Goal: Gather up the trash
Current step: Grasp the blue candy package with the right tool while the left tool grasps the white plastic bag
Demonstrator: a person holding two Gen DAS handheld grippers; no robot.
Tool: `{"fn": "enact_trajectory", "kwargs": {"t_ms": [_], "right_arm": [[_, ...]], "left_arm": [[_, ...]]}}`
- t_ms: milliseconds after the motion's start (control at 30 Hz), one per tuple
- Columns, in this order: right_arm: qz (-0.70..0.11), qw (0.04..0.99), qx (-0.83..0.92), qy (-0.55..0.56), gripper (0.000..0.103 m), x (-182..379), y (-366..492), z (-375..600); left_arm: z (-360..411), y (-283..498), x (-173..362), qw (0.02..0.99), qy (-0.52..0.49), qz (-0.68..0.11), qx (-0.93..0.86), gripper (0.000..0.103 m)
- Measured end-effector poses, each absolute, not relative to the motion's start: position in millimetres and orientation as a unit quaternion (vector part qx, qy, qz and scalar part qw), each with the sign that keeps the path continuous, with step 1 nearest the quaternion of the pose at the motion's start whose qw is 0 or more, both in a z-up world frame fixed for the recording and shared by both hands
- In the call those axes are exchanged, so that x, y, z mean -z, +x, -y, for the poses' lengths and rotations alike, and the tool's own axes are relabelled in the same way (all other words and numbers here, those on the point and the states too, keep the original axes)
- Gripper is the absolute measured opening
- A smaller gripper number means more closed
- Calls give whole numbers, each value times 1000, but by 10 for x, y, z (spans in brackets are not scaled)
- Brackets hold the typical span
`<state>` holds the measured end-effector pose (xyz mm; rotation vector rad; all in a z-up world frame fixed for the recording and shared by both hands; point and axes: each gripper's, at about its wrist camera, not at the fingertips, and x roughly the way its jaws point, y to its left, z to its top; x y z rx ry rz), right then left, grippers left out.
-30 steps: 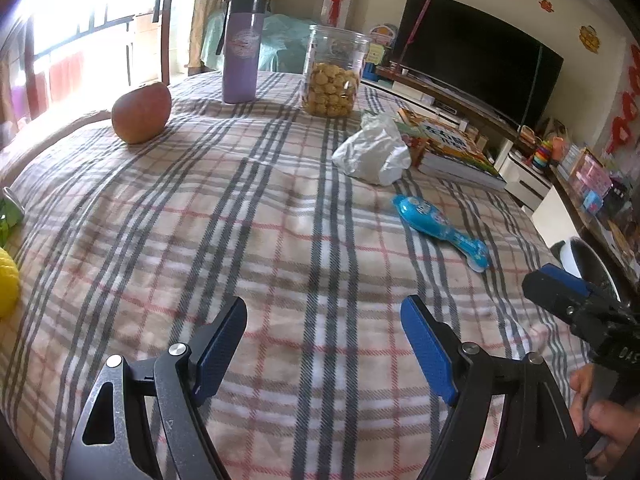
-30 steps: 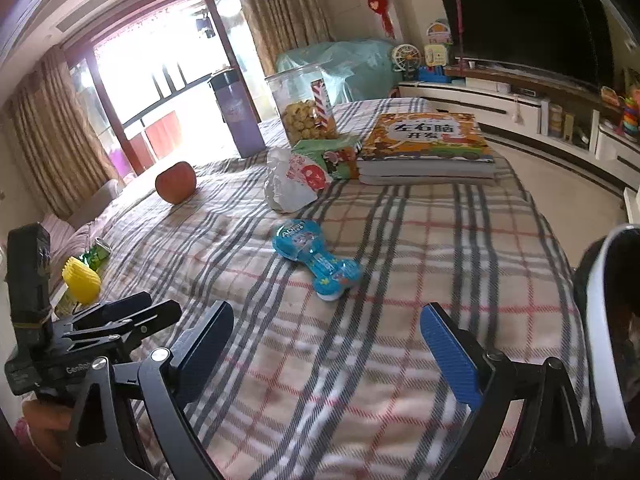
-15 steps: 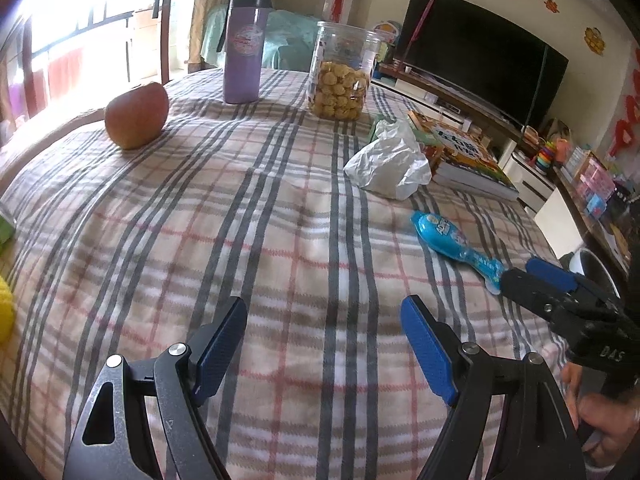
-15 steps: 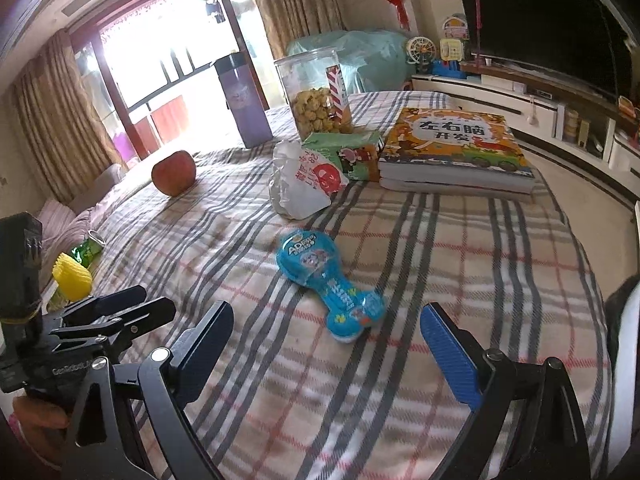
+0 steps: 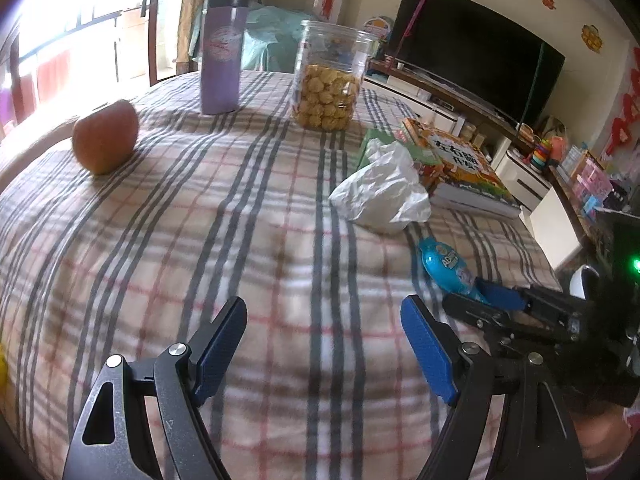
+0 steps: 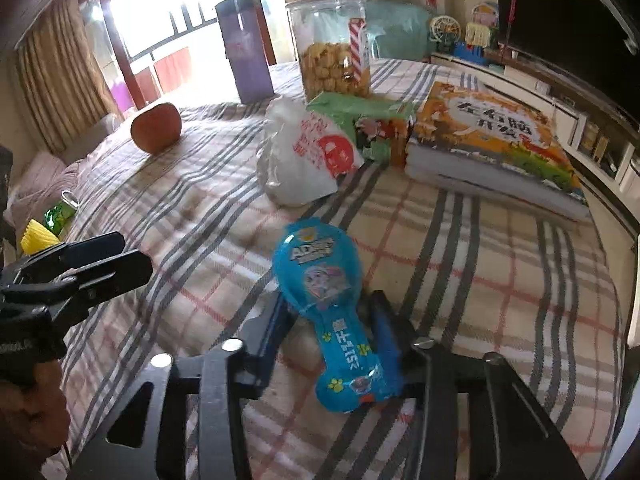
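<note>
A blue snack wrapper [image 6: 332, 312] lies on the plaid tablecloth [image 6: 500, 264]. My right gripper [image 6: 332, 320] has its jaws closed in around the wrapper's narrow end. In the left wrist view the wrapper [image 5: 444, 268] shows with my right gripper [image 5: 486, 300] at its near end. A crumpled white plastic bag [image 5: 384, 192] lies beyond it, also in the right wrist view [image 6: 304, 160]. My left gripper [image 5: 324, 348] is open and empty above the cloth, left of the wrapper; it also shows in the right wrist view [image 6: 116, 256].
An apple [image 5: 106, 142], a purple tumbler [image 5: 222, 74], a jar of biscuits [image 5: 328, 76], a green packet [image 6: 360, 120] and stacked books [image 6: 492, 148] stand further back. A yellow object [image 6: 38, 234] and green wrapper [image 6: 60, 212] lie at the left edge.
My right gripper moved forward onto the blue wrapper and its jaws closed around the narrow end. My left gripper stayed open and shifted slightly forward.
</note>
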<state>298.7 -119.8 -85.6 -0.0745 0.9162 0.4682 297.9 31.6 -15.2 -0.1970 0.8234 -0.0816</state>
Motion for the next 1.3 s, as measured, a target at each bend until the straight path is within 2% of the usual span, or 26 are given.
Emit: {"fn": "enact_trajectory", "kwargs": {"t_ms": [267, 500, 600, 633, 667, 733, 767, 933, 1200, 1300], "right_arm": [[-441, 873, -199, 61, 33, 787, 2838, 1778], [-436, 879, -166, 97, 32, 783, 2632, 2154], [-431, 882, -162, 103, 32, 811, 2581, 2189], [-429, 883, -161, 102, 32, 814, 2582, 2180], [-427, 884, -159, 101, 33, 814, 2571, 2172], [-424, 887, -155, 99, 33, 818, 2547, 2164], [-422, 888, -154, 98, 33, 818, 2541, 2158], [-418, 890, -155, 100, 33, 818, 2520, 2153], [-419, 891, -150, 91, 34, 804, 2471, 2133], [-419, 891, -149, 89, 39, 790, 2460, 2157]], "left_arm": [[-9, 3359, 214, 912, -78, -400, 54, 79], [141, 3779, 272, 916, -71, -393, 41, 79], [170, 3854, 295, 922, -70, -380, 31, 75], [177, 3872, 307, 923, -71, -377, 31, 64], [183, 3889, 324, 922, -76, -379, 38, 42], [198, 3934, 356, 918, -83, -385, 44, 34], [193, 3944, 354, 919, -84, -383, 46, 14], [158, 3791, 286, 916, -92, -385, 60, 14], [49, 2957, 60, 909, -87, -388, 122, 14], [-26, 2709, 119, 898, -91, -408, 138, 14]]}}
